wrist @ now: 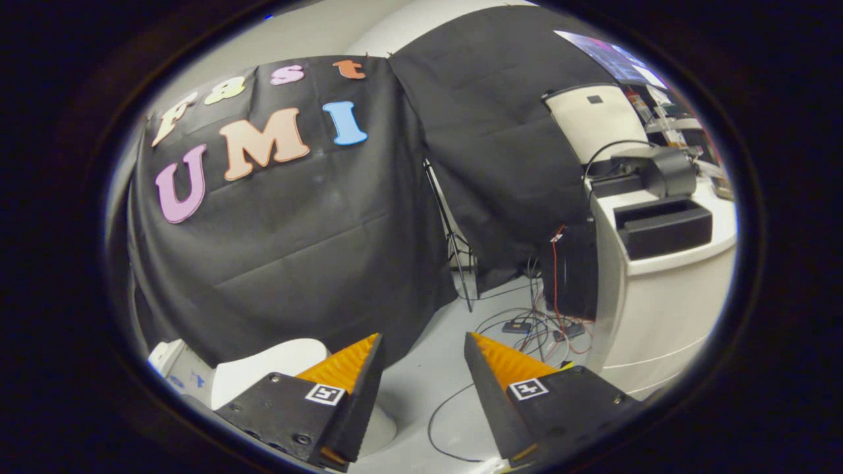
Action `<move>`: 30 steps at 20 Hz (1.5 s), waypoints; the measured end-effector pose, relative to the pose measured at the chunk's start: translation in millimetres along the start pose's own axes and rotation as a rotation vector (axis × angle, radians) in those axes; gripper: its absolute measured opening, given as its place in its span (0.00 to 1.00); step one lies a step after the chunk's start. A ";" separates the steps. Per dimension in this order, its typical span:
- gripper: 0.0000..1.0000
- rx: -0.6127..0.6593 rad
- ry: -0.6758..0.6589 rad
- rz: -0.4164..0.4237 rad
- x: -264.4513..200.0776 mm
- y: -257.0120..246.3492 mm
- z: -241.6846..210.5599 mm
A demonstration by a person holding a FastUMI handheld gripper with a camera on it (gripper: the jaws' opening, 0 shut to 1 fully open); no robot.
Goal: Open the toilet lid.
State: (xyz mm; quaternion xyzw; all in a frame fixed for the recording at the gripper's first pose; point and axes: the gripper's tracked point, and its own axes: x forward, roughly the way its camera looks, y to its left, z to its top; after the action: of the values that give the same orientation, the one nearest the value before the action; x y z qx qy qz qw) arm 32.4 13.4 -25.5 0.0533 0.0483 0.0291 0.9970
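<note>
The white toilet (pixel 263 372) sits low, behind and left of my left finger, against the black cloth wall. Only a rounded white part of it shows, and I cannot tell whether its lid is up or down. My gripper (pixel 423 337) is open, held above and to the right of the toilet. Nothing is between the fingers; grey floor shows in the gap.
A white counter (pixel 658 309) stands right of the fingers, with a black tray (pixel 662 227) and a dark device on top. Loose cables (pixel 533 326) and small boxes lie on the floor ahead. A thin tripod leg (pixel 454 243) stands at the fold of the cloth.
</note>
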 end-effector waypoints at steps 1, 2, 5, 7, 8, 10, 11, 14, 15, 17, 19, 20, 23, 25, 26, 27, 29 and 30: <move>0.75 0.004 0.014 0.023 5.9 3.7 -1.7; 0.76 0.003 0.032 0.046 12.8 7.2 -3.9; 0.76 0.032 0.089 0.120 38.1 18.1 -12.2; 0.76 0.040 0.140 0.159 53.6 24.3 -18.1; 0.76 0.041 0.158 0.169 60.8 24.9 -20.6; 0.76 0.033 0.192 0.178 70.6 23.5 -27.1; 0.76 0.035 0.204 0.180 73.7 22.0 -29.8; 0.76 0.047 0.239 0.177 79.4 15.5 -39.3; 0.76 0.052 0.249 0.172 80.1 15.7 -44.0; 0.73 0.086 0.272 0.163 85.6 13.2 -50.2; 0.73 0.132 0.286 0.171 89.9 11.2 -58.0; 0.73 0.153 0.295 0.172 91.1 11.3 -62.5; 0.73 0.207 0.329 0.191 98.3 15.6 -75.0; 0.73 0.247 0.352 0.202 108.7 22.6 -81.9; 0.73 0.267 0.363 0.205 114.2 26.6 -84.7; 0.73 0.288 0.376 0.209 119.3 31.1 -88.2; 0.71 0.332 0.394 0.211 128.7 41.1 -95.6; 0.69 0.356 0.406 0.211 134.0 46.5 -100.7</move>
State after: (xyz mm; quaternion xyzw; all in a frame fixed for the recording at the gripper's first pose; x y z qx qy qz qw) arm 153.1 78.4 -132.6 0.2254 0.2455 0.1336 0.9333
